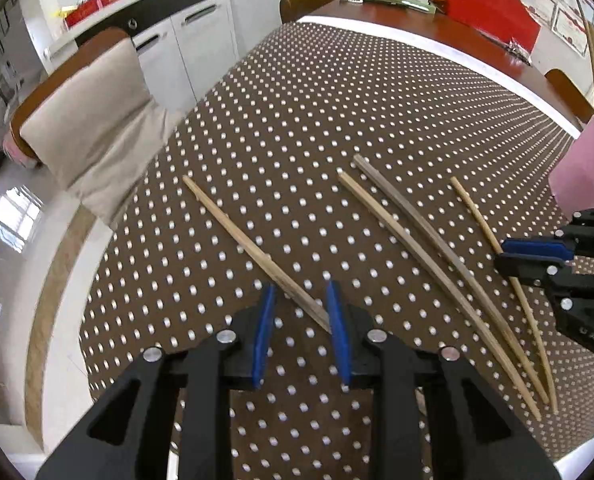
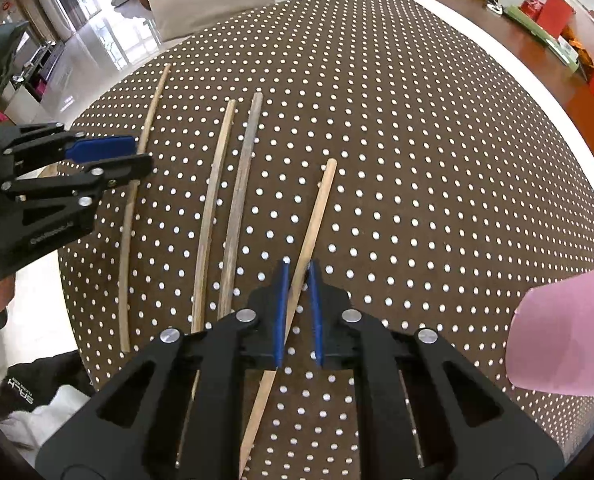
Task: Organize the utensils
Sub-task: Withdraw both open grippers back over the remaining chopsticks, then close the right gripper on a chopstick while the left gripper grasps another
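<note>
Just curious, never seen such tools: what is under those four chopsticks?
A brown cloth with white dots lies under all four chopsticks. White table edge shows beyond it. What the cloth covers beneath them cannot be seen.

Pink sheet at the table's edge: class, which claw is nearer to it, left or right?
Right. The right claw sits beside the pink sheet, at the nearest chopstick; the left claw is at the farthest chopstick.

The chopsticks (image 2: 311, 232) are matt, unvarnished wood, one weathered grey (image 2: 241, 184). The tablecloth (image 1: 337, 120) is dotted brown cloth. The gripper fingers (image 2: 201, 380) are matt black plastic with blue rubbery pads (image 2: 280, 312) and bright metal pins (image 2: 246, 315).
</note>
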The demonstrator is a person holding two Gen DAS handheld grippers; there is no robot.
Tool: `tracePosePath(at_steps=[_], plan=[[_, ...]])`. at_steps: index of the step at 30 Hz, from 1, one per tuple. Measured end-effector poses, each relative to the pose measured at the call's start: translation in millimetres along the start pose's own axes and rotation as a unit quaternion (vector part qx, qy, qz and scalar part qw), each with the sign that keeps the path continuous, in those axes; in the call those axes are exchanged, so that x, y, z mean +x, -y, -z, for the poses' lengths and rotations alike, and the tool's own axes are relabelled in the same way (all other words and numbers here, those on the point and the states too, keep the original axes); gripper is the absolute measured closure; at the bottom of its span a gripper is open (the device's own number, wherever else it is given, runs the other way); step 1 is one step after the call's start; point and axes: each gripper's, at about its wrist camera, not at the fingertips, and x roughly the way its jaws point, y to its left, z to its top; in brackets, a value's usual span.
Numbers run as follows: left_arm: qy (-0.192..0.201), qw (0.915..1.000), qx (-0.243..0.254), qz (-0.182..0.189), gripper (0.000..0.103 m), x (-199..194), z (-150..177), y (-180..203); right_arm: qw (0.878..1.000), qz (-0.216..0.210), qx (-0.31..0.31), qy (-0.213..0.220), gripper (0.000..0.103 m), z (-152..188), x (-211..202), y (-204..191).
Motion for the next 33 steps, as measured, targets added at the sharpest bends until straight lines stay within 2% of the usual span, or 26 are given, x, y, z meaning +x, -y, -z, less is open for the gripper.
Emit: tracePosePath(at_steps=[5,11,14,17,21,24,30,33], plan=[[-0.024,0.9996,-0.014,-0.004,0.076,-4,7,2,1.0,0.005,0.007,-0.025,0.092,2,-3,3],[-0.044,0.9989,-0.008,-0.013,0.076,-10,16,8,0.998,0.004,-0.005,-0.057,0.092,8,-4,-3],[-0.045,0.9986,-0.026,0.002,0.076,-18,21,5,0.998,0.005,-0.006,-0.06,0.092,14,-4,-9],[-0.018,0.9992,-0.031,-0.02,0.076,-35,25,0,0.998,0.0,-0.001,-0.06,0.092,17,-4,-12],[-0.056,0.9979,-0.03,-0.01,0.076,-27,29,3,0.998,-0.004,0.001,-0.063,0.092,13,-4,-10],[-0.049,0.9983,-0.027,-0.015,0.076,-26,28,10,0.998,-0.005,0.0,-0.066,0.092,13,-3,-6],[-0.067,0.9974,-0.025,0.0,0.073,-25,25,24,0.997,-0.015,-0.002,-0.076,0.092,15,-2,-9],[-0.055,0.9983,-0.002,-0.017,0.073,-26,26,35,0.997,-0.017,-0.004,-0.073,0.092,16,0,-7]])
